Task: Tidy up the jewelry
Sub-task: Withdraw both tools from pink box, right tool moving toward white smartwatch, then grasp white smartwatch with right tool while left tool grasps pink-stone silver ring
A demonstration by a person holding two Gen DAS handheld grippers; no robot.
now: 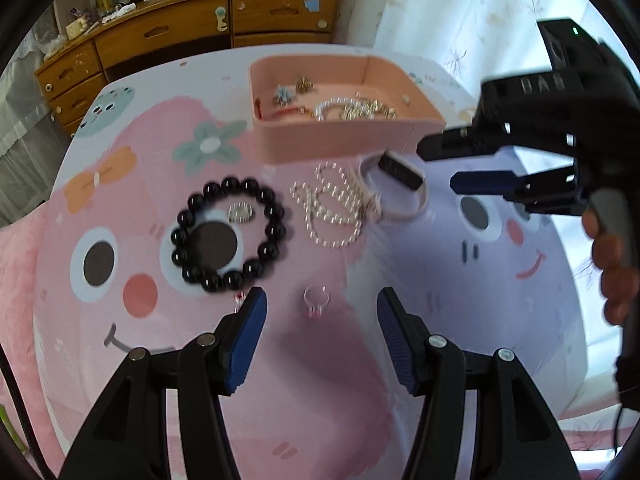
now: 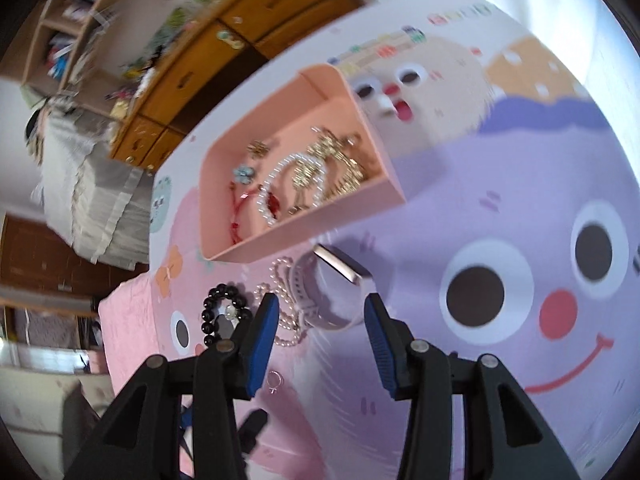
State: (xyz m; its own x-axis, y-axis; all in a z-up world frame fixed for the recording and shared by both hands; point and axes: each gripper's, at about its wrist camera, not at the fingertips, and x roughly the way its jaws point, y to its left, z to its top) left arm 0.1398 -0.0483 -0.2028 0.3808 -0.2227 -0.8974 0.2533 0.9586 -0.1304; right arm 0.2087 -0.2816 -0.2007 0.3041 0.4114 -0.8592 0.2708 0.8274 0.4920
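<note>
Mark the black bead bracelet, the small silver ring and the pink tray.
black bead bracelet (image 1: 276,231), left wrist view, a right-side bead.
small silver ring (image 1: 317,295), left wrist view, its band.
pink tray (image 1: 336,140), left wrist view, near wall.

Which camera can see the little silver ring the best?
The left wrist view. The silver ring lies in the open on the cartoon mat, between the left hand-held gripper's fingers. In the right wrist view it is tiny and low, beside a finger.
</note>
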